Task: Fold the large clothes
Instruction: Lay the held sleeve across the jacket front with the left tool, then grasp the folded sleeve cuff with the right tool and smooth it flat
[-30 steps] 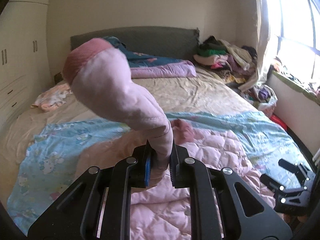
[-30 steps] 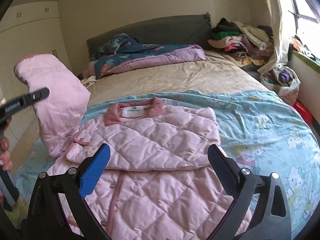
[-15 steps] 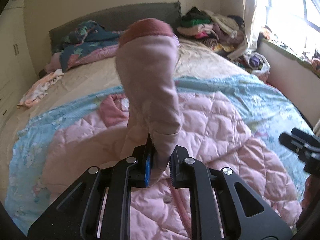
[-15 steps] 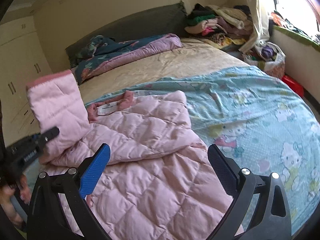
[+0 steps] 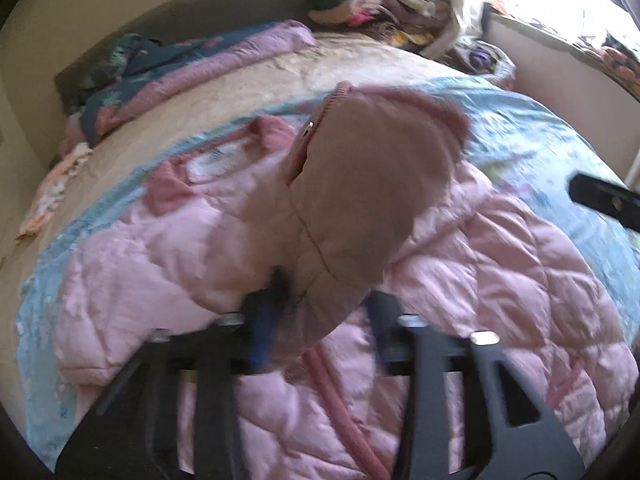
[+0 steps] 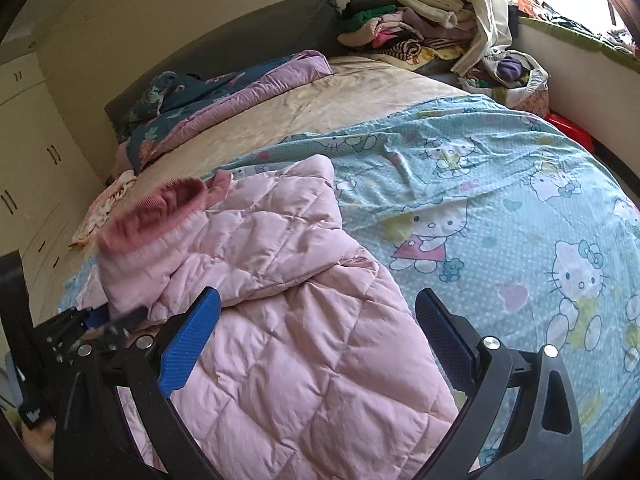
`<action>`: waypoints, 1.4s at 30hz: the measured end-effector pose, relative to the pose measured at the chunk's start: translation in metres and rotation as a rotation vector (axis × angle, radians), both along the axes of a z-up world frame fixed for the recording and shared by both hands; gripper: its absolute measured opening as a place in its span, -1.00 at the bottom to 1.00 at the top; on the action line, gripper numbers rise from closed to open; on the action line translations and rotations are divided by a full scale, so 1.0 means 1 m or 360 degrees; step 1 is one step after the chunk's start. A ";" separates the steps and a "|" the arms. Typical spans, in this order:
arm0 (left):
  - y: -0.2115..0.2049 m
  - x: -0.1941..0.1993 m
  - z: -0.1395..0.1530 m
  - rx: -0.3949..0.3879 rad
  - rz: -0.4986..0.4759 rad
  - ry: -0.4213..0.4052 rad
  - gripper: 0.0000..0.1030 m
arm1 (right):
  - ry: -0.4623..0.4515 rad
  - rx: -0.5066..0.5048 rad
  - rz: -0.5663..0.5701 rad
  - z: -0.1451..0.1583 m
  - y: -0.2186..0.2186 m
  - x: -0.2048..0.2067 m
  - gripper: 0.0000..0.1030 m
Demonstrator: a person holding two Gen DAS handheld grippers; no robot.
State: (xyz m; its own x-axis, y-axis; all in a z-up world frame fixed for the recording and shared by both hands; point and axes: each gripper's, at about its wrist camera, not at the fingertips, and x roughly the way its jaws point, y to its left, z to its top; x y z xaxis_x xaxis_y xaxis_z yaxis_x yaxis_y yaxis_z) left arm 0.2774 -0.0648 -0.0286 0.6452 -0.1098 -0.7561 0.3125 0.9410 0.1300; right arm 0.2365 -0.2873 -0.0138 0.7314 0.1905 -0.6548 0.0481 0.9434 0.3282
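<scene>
Starting at the left edge of the right wrist view: white cupboards (image 6: 36, 184) along the wall, then a small pale garment (image 6: 106, 208) lying on the beige mattress. Next over is the pink quilted jacket (image 6: 304, 352), spread on the Hello Kitty sheet (image 6: 500, 208) near the foot of the bed. One sleeve is already folded across its chest. The other sleeve (image 5: 360, 216), with the darker ribbed cuff (image 6: 156, 212), stands up over the jacket's left side, its lower end between the fingers of the left gripper (image 5: 320, 320). That claw is opening; in its own blurry view the blue pad looks just clear of the fabric.

Right gripper (image 6: 320, 332) hovers over the jacket's lower half, claws wide apart, nothing in them.

Further right and back, a purple and navy blanket (image 6: 224, 96) is bunched by the dark headboard. A heap of clothes (image 6: 404, 28) sits in the far corner. The only real container is a pale bag (image 6: 528, 80) beside the bed under the window, stuffed with fabric, something purple on top.
</scene>
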 end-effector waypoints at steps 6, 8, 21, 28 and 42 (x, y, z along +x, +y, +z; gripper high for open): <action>0.002 -0.015 -0.006 -0.0029 -0.0091 0.0095 0.51 | 0.0010 0.0006 0.0027 0.002 0.008 0.001 0.89; 0.010 -0.019 -0.002 -0.0092 -0.0100 0.0123 0.65 | 0.0013 0.0013 0.0051 0.002 0.013 0.002 0.89; 0.132 -0.005 0.036 -0.0231 0.0340 0.0015 0.82 | 0.0197 0.0216 0.0320 -0.025 0.097 0.033 0.89; 0.197 -0.006 0.040 -0.0307 0.0559 -0.0010 0.82 | 0.0326 0.0454 0.0306 -0.053 0.107 0.053 -0.19; 0.239 0.022 0.040 -0.0502 0.0728 0.0007 0.81 | -0.0355 -0.0346 0.0553 0.078 0.152 0.088 -0.61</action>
State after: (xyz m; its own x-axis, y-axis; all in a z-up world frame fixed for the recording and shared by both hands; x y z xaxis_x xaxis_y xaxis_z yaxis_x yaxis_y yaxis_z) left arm 0.2995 0.1745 0.0111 0.6772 -0.0406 -0.7347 -0.1375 0.9739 -0.1805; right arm 0.3244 -0.1351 0.0638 0.7760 0.3252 -0.5404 -0.3326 0.9390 0.0874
